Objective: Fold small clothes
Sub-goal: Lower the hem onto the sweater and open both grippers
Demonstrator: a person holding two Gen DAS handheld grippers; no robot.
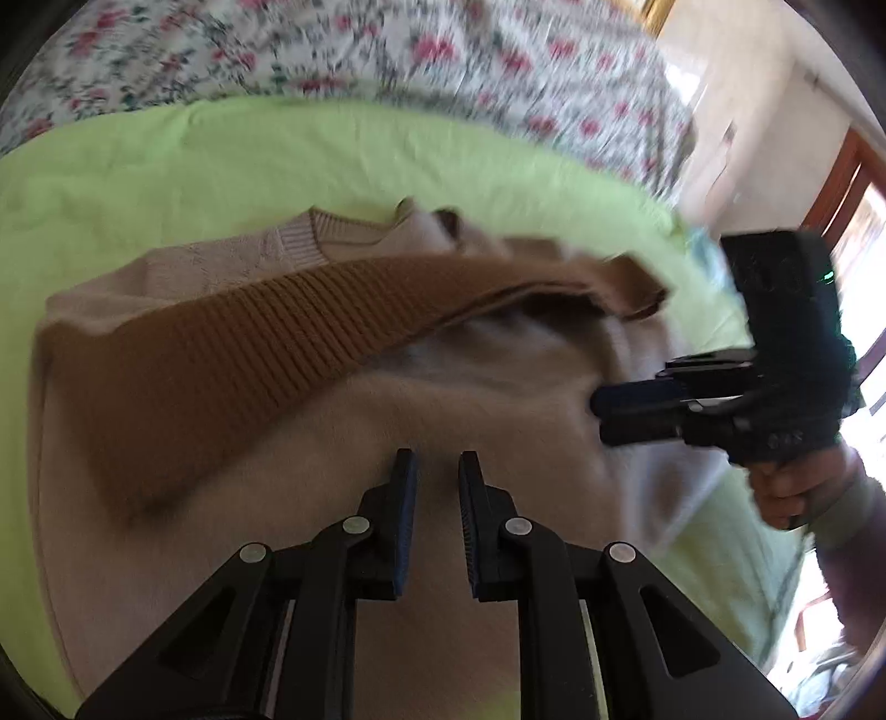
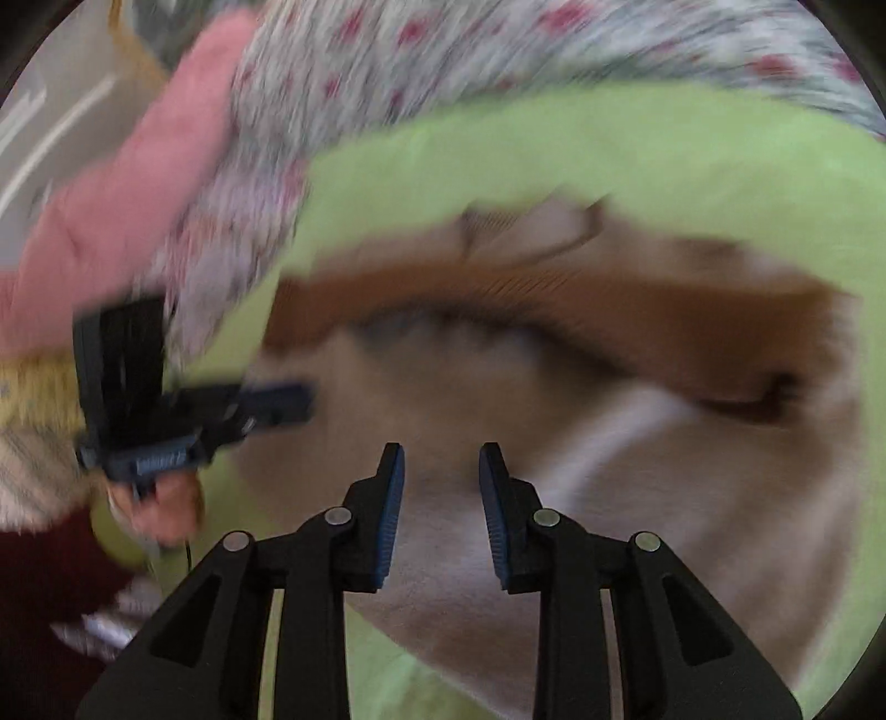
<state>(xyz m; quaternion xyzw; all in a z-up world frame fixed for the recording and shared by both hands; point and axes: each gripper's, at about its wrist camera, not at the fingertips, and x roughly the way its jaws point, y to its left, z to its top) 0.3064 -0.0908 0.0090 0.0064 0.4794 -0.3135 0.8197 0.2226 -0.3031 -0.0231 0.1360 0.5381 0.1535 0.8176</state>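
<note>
A small beige knit sweater (image 1: 443,399) lies flat on a lime green sheet (image 1: 221,160), its ribbed neckline at the far side. A brown ribbed band (image 1: 249,343) of the sweater is folded across its upper part. My left gripper (image 1: 437,462) hovers over the beige body, jaws a little apart with nothing between them. My right gripper (image 2: 440,451) stands open over the same sweater (image 2: 443,387), below the brown band (image 2: 609,310), also holding nothing. Each gripper shows in the other's view: the right (image 1: 601,415) at the sweater's right side, the left (image 2: 304,401) at its left edge. Both views are blurred.
A floral bedspread (image 1: 387,50) covers the bed beyond the green sheet. A pink cloth (image 2: 138,183) lies at the far left in the right wrist view. A wooden door frame (image 1: 841,183) and bright floor lie past the bed's right side. A hand (image 1: 792,487) holds the right gripper.
</note>
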